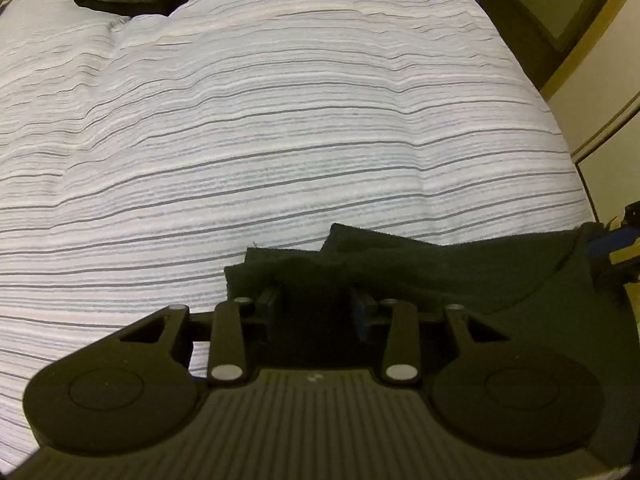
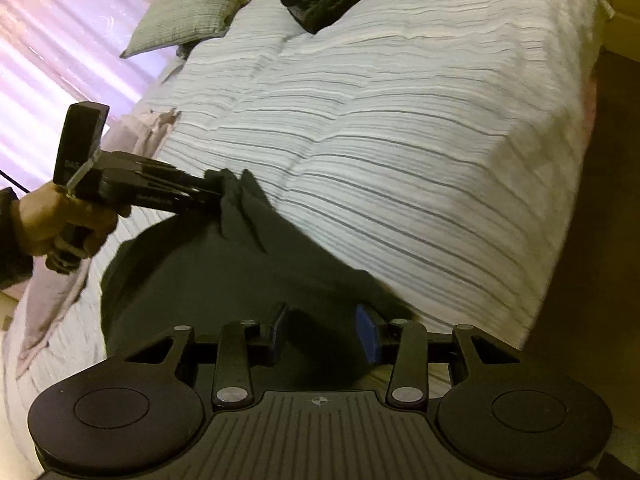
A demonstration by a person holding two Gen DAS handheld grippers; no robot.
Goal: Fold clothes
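Both tongs, left (image 1: 314,304) and right (image 2: 324,332), clench the dark garment (image 2: 224,280), stretched across lower frame above the striped bed (image 2: 400,128) (folded pile upper frame); next, I judge, laying it flat.

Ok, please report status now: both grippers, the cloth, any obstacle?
Left gripper and right gripper shut on dark fleece garment, lifted over striped white bedspread. No obstacle.

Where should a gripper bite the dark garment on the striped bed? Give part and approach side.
Judging by its pose, grip the dark garment at its top edge corners, coming from the near bedside, fingers pointing across the striped duvet. The left gripper and right gripper each already pinch that bunched edge, the rest hanging below.
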